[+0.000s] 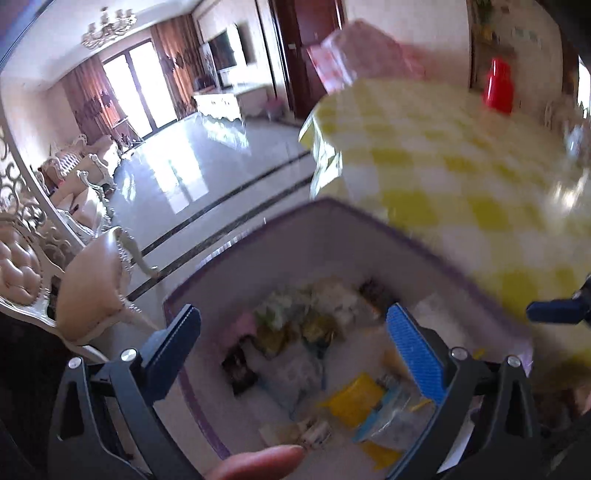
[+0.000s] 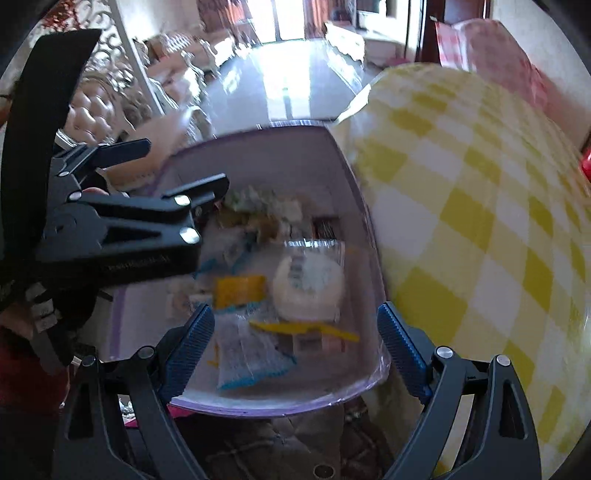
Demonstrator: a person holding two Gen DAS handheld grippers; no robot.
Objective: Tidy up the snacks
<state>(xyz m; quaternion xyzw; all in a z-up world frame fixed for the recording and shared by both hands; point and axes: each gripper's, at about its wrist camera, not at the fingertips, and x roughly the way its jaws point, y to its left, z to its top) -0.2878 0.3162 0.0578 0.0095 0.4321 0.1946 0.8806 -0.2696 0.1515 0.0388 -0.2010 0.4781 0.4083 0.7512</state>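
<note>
Snack packets [image 2: 258, 295] down in the purple-rimmed bin [image 2: 347, 184], below both hand-held grippers, left [image 1: 291, 350] and right [image 2: 295, 343], jaws spread, empty

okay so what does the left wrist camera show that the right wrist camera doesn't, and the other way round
Only the left wrist view shows the whole red container standing on the table, and the chandelier. Only the right wrist view shows the left gripper from the side, open above the bin, and the round pale packet inside it. Both show the purple-rimmed bin of snacks beside the yellow checked tablecloth, the pink bag, and open, empty jaws.
</note>
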